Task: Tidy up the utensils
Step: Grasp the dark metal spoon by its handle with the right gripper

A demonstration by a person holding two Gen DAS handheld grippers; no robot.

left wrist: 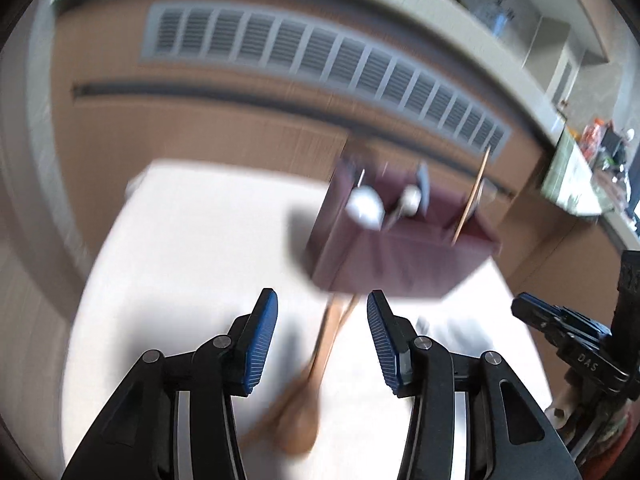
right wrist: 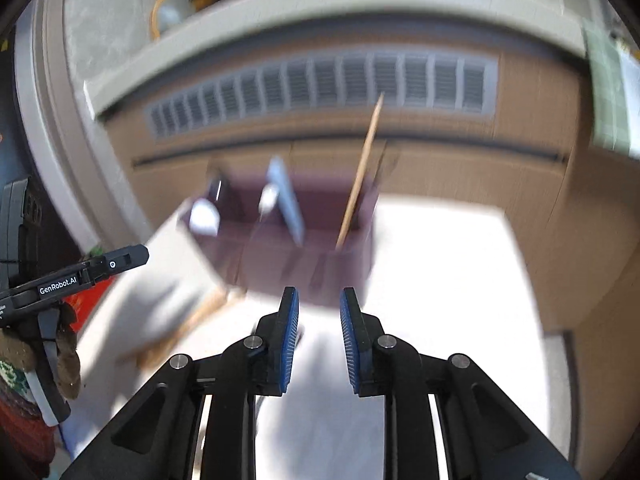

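Wooden spoons (left wrist: 316, 364) are lying on the white bench (left wrist: 180, 248), seen clearly only from the left, between the wide, empty left fingers (left wrist: 260, 340). Right fingers (right wrist: 290, 336) are standing apart, empty, near the purple box (right wrist: 304, 264).

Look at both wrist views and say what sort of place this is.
Probably a room in a home or office, though blur limits certainty. A white tabletop holds a maroon utensil box; behind stands a brown wood-panelled cabinet with a long grey louvred vent under a pale ledge.

One maroon holder (left wrist: 400, 260), two wooden spoons (left wrist: 308, 400), one chopstick (left wrist: 472, 196).
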